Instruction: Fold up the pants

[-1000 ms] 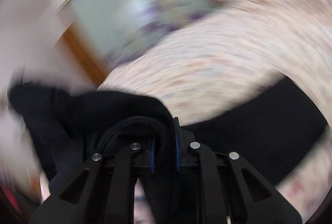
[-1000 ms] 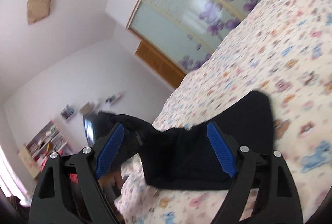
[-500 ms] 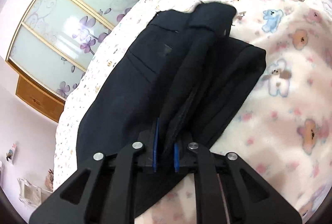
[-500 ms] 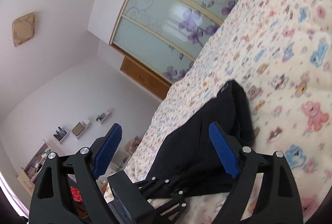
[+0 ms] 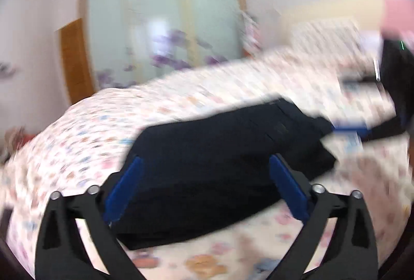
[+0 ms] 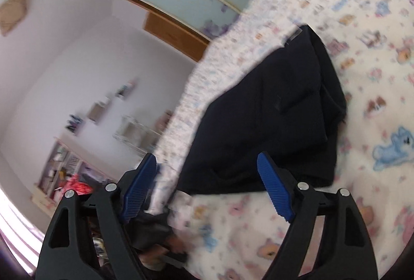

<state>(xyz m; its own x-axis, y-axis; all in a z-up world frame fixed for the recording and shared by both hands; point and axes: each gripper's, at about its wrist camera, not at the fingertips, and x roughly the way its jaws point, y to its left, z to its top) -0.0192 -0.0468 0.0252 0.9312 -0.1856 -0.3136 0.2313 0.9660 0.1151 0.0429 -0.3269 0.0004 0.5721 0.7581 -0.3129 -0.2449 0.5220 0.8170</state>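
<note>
In the left wrist view, blurred by motion, the folded black fabric pants (image 5: 220, 163) lie as a thick bundle on the bed with the cream cartoon-animal print cover (image 5: 90, 132). The left tool (image 5: 204, 186) hangs just above the near part of the pants with its black arms spread wide and nothing between its blue ribbed pads (image 5: 124, 189). Beyond the pants, at their far end, the right tool (image 5: 362, 128) reaches in from the side, its state unreadable in the blur here. Behind the bed stands a sliding glass wardrobe door with purple flowers (image 5: 165, 41). In the right wrist view the pants (image 6: 271, 119) sit on the bed cover (image 6: 375, 72), folded over in layers with a small pale tag at the far corner. The right tool (image 6: 207, 189) hovers near the pants' close edge, spread wide and empty, its blue pads (image 6: 274, 186) apart from the cloth. Past the bed edge beside the pants a wall with cluttered white shelves (image 6: 62, 166) shows.
</note>
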